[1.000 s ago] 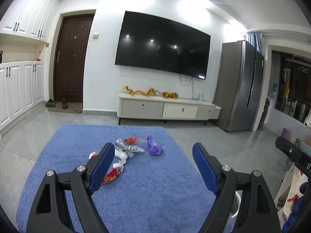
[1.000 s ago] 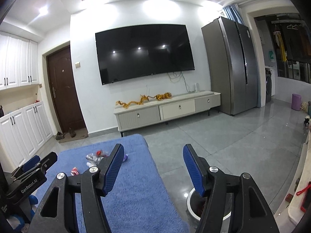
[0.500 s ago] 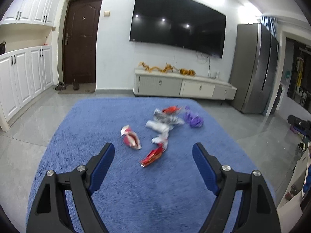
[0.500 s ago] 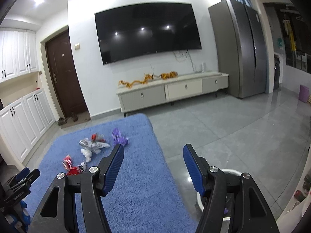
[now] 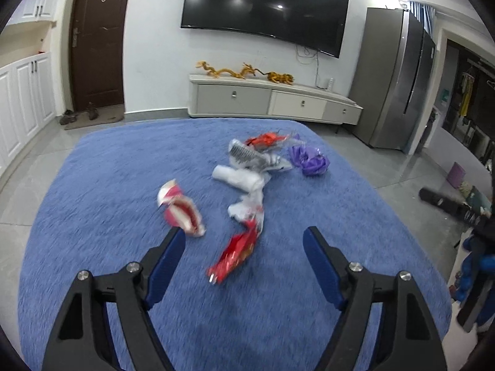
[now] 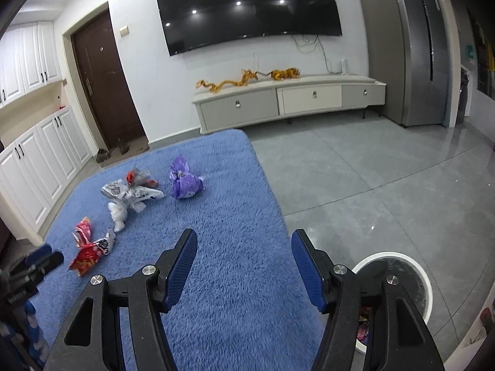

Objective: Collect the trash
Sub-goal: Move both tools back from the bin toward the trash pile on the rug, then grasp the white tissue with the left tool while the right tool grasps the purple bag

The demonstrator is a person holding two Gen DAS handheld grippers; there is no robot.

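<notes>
Several pieces of trash lie on a blue rug [image 5: 123, 185]: a red foil wrapper [image 5: 236, 252], a red-and-white wrapper [image 5: 181, 213], a crumpled white tissue [image 5: 239, 177], a silver packet [image 5: 247, 156] and a purple wrapper [image 5: 309, 160]. My left gripper [image 5: 244, 259] hovers over the rug with the red foil wrapper seen between its jaws; they are closing but do not touch it. My right gripper [image 6: 244, 256] is open over bare rug, the purple wrapper [image 6: 184, 182] and red foil wrapper [image 6: 89, 255] to its left.
A white-rimmed trash bin [image 6: 399, 284] stands on the grey tile floor to the right of the rug. A TV cabinet [image 5: 272, 102] lines the far wall, a grey fridge [image 5: 396, 77] stands to its right, and white cupboards [image 6: 37, 170] run along the left.
Both grippers have moved forward and down and tilted toward the rug. The trash now looks larger and nearer, and the red foil wrapper now lies between the left jaws.
</notes>
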